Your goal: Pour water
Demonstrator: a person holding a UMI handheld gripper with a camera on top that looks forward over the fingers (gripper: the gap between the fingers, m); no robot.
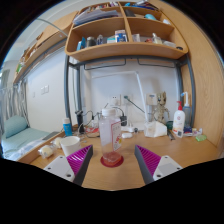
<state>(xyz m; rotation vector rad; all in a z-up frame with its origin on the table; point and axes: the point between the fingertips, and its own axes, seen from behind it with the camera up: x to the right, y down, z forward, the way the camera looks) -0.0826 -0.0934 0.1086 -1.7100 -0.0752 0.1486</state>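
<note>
A wooden desk (115, 168) with a smooth, pale-brown top fills the foreground, set against a white wall (130, 85) where a few cables hang down. Above the desk rises a wooden shelf unit (125, 45) with two tiers, both crowded with small bottles and boxes too small to tell apart. Left of the desk, a light-blue cushioned seat or bed (20, 135) lies low along the side wall. On the desk itself, the landmark is a clear, squarish plastic pitcher (109, 130) with a handle, standing upright just beyond the jaws and a little left of their midline — whether it holds water cannot be told. Directly in front of the pitcher, nearer the gripper (112, 160), sits a small round red dish or lid (112, 158), flat on the wood, between the two fingers with bare desk at either side. Right of the pitcher stand a white boxy object (155, 129), a small brown figurine (159, 107) behind it, and a white bottle with a red cap (179, 118) farther right. Left of the pitcher are a small blue bottle (67, 127) and some pale cups or tubs (62, 145). The jaws stand wide apart and hold nothing — their magenta pads (81, 158) face each other across the red dish.
</note>
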